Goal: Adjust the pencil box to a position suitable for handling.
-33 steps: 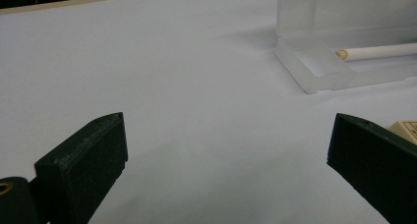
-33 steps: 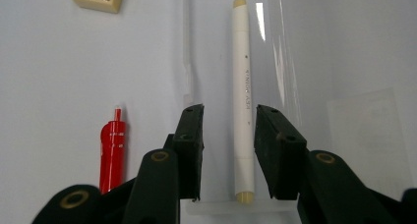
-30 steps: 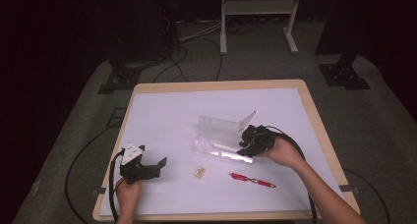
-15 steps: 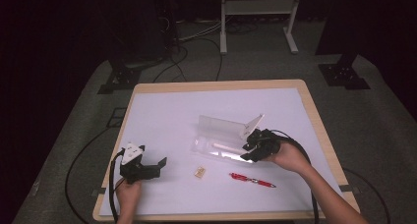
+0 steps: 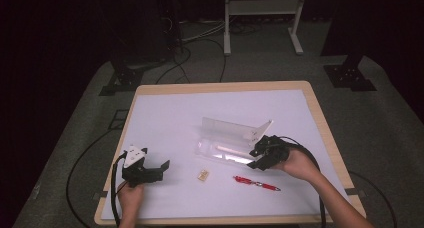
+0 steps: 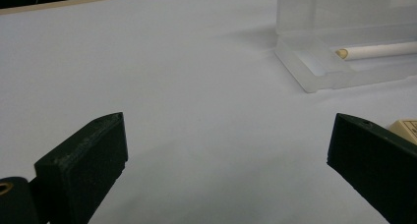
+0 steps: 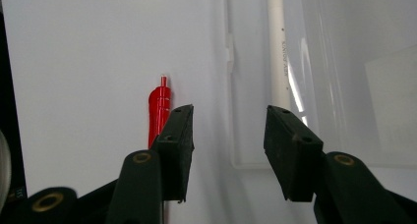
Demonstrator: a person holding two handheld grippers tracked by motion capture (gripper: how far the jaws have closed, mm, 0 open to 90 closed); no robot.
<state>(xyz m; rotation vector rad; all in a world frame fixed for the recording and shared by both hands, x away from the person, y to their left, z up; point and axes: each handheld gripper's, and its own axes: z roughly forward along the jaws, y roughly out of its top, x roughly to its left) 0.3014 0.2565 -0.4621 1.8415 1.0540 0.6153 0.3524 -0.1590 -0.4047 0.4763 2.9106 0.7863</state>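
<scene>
So the right gripper (image 5: pixel 261 155) has just been opening, nothing between its jaws, sitting at the clear pencil case (image 5: pixel 227 149) holding 1 white pencil (image 7: pixel 279 52). Left gripper (image 5: pixel 159 169) gapes wide, empty.

Clear plastic case (image 5: pixel 227 150) lies open mid-table, lid upright, a white pen (image 5: pixel 232 150) lying lengthwise in its tray.
</scene>
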